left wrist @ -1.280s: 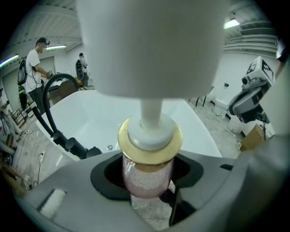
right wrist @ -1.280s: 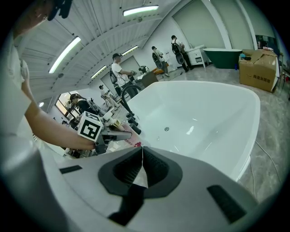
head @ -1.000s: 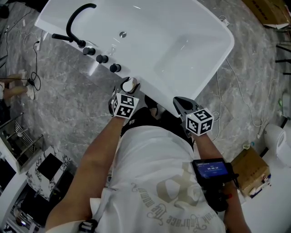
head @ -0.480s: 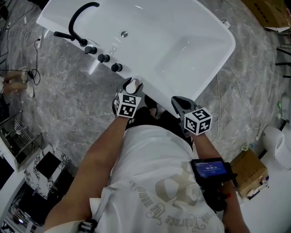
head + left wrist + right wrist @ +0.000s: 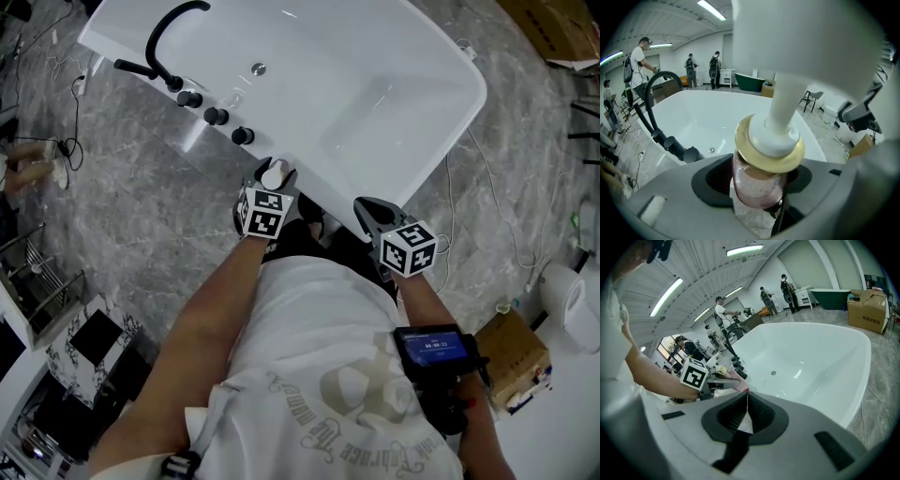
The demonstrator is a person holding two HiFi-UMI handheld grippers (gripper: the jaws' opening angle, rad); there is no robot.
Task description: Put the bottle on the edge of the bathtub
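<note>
Bottle [image 5: 757,187] inside left tool [image 5: 758,171] — jaws opening (beside bathtub [image 5: 375,94] rim).

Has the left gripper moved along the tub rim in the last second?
No. The left gripper sits at the same spot beside the nearest knob, its jaws opening around the bottle.

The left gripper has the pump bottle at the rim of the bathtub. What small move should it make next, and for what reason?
Probably let the left gripper finish opening, then draw it straight back. Its jaws are opening with the pump bottle between them at the rim of the bathtub, so a sideways pull might tip the bottle.
</note>
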